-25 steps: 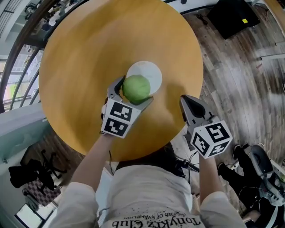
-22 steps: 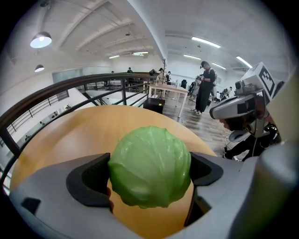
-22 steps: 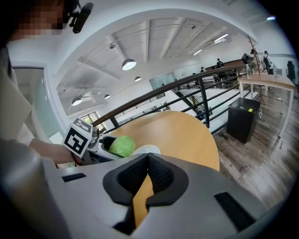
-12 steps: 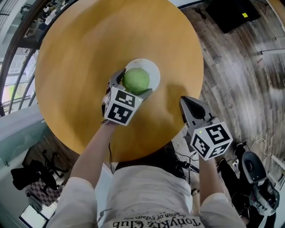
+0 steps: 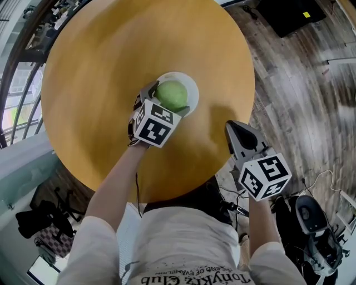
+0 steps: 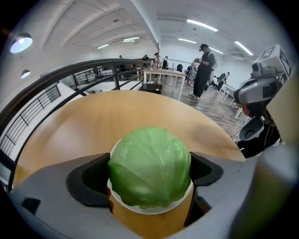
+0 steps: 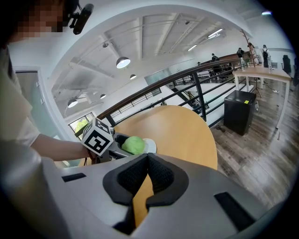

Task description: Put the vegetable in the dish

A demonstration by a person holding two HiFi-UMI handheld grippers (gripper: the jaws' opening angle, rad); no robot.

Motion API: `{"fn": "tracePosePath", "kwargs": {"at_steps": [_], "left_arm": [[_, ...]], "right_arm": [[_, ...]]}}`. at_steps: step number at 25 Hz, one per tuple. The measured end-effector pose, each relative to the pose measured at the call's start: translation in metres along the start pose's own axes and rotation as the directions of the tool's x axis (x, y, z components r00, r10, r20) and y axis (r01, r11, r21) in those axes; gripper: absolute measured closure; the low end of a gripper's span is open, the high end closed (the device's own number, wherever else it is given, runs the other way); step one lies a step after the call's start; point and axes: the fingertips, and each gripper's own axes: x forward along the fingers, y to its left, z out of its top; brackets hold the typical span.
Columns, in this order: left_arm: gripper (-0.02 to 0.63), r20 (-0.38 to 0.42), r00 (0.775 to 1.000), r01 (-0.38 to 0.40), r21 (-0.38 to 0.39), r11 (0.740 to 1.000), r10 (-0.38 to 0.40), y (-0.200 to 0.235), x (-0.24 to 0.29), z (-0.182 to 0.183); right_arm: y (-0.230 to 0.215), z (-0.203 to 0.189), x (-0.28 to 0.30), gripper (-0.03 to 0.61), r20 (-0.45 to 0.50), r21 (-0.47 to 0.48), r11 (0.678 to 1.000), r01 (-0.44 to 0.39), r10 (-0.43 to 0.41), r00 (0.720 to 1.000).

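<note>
A round green cabbage (image 5: 171, 94) is held between the jaws of my left gripper (image 5: 167, 98), which is shut on it. It hangs right over the white dish (image 5: 192, 86) and hides most of it. In the left gripper view the cabbage (image 6: 149, 165) fills the gap between the dark pads, and only the dish's rim (image 6: 145, 209) shows beneath it. I cannot tell whether it rests on the dish. My right gripper (image 5: 238, 132) is shut and empty near the table's right edge. Its view shows the cabbage (image 7: 134, 144) and the dish (image 7: 150, 145) from the side.
The round wooden table (image 5: 111, 55) carries only the dish. Wood-plank floor lies to the right, with a black box (image 5: 289, 16) at the far right. A curved railing (image 6: 70, 79) runs behind the table, and a person (image 6: 203, 70) stands beyond it.
My left gripper has carried the cabbage forward from the dish's near-left edge to over its middle. The right gripper has stayed where it was.
</note>
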Motion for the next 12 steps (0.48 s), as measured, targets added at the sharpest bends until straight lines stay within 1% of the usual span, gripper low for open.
{"fn": "tracePosePath", "kwargs": {"at_steps": [6,10,12], "left_arm": [[0.110,-0.020,1.000,0.001,0.007,1.000,-0.001,0.002,-0.014,-0.014],[0.110,-0.034,0.999,0.002,0.017,1.000,-0.001,0.001,0.006,-0.006],[0.110,-0.037,0.999,0.004,0.019,1.000,-0.003,0.000,0.009,-0.006]], "right_arm": [[0.025,-0.005,-0.004,0.562,-0.002,0.004,1.000,0.000,0.000,1.000],[0.007,-0.007,0.002,0.563,-0.005,0.016,1.000,-0.005,0.005,1.000],[0.006,-0.007,0.003,0.563,-0.004,0.017,1.000,-0.006,0.006,1.000]]}}
